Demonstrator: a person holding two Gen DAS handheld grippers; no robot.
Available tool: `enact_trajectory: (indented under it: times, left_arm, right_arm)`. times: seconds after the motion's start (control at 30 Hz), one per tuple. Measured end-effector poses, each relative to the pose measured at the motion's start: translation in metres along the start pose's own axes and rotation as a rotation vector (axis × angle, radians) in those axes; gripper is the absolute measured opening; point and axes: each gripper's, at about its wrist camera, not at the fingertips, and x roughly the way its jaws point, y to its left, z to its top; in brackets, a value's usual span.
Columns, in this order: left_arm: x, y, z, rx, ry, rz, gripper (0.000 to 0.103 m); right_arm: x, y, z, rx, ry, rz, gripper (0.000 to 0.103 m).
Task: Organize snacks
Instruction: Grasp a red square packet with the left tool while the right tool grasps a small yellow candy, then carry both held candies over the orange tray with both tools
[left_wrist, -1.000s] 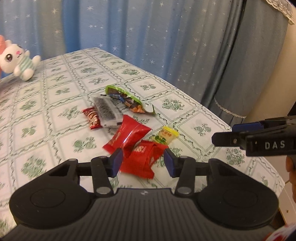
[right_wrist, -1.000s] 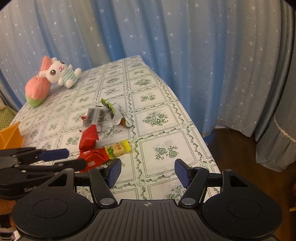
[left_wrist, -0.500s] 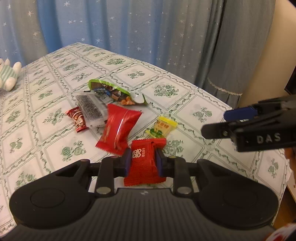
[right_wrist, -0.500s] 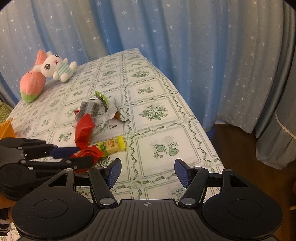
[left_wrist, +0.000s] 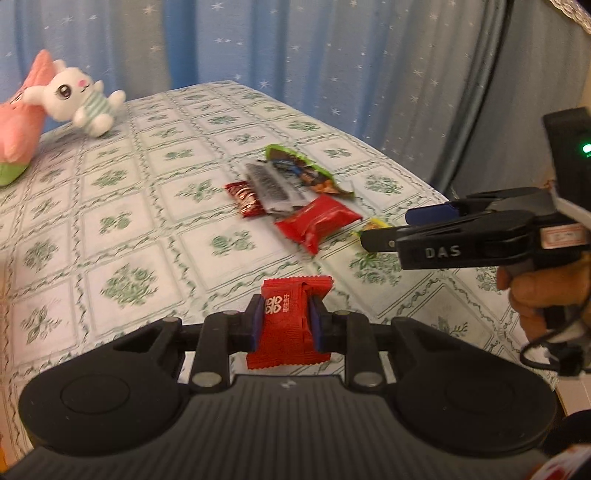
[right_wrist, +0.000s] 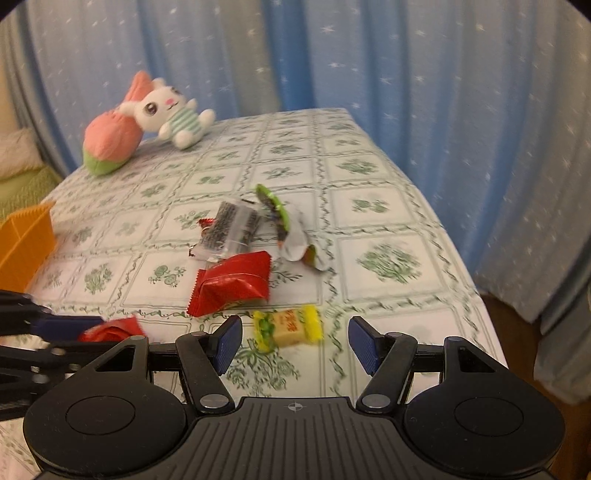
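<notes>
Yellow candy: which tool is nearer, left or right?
Right. The right tool is open with the yellow candy just ahead, between its fingers. The left tool, shut on a red packet, is off to the candy's left, farther away.

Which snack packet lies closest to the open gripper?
The small yellow-ended candy, just ahead of the right gripper; the other loose packets lie farther back.
</notes>
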Motion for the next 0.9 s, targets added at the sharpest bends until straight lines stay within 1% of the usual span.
enact_trajectory:
  times: [0.17, 0.27, 0.3, 0.37, 0.4, 0.43, 0.47, 0.53, 0.7, 0.9]
  left_arm:
    - [-0.003, 0.006, -0.008, -0.026, 0.006, 0.003, 0.023]
    - [-0.005, 0.008, -0.01, -0.042, 0.005, 0.001, 0.023]
    - [-0.006, 0.008, -0.01, -0.045, 0.004, 0.0, 0.023]
    - [-0.007, 0.008, -0.01, -0.049, 0.004, 0.0, 0.023]
    - [-0.007, 0.009, -0.01, -0.05, 0.004, 0.001, 0.023]
    - [-0.009, 0.009, -0.01, -0.053, 0.004, 0.003, 0.023]
    - [-0.01, 0.009, -0.011, -0.056, 0.004, 0.005, 0.023]
    - [-0.013, 0.01, -0.012, -0.063, 0.005, 0.01, 0.023]
    - [-0.022, 0.008, -0.013, -0.07, 0.003, 0.019, 0.023]
    - [-0.038, 0.006, -0.011, -0.082, -0.007, 0.039, 0.023]
  right_arm:
    - [0.018, 0.006, -0.003, -0.091, 0.019, -0.015, 0.065]
    - [0.022, 0.009, -0.005, -0.126, 0.004, -0.027, 0.063]
    - [0.022, 0.009, -0.005, -0.127, 0.002, -0.029, 0.06]
    - [0.022, 0.011, -0.006, -0.134, -0.004, -0.021, 0.046]
    - [0.022, 0.012, -0.006, -0.139, -0.006, -0.017, 0.043]
    - [0.021, 0.014, -0.006, -0.143, -0.005, -0.022, 0.042]
    - [0.021, 0.016, -0.006, -0.147, -0.006, -0.03, 0.038]
    - [0.017, 0.019, -0.004, -0.158, -0.019, -0.042, 0.023]
    - [0.009, 0.025, -0.003, -0.158, -0.001, -0.038, 0.023]
    - [-0.015, 0.033, -0.001, -0.154, -0.017, -0.028, 0.023]
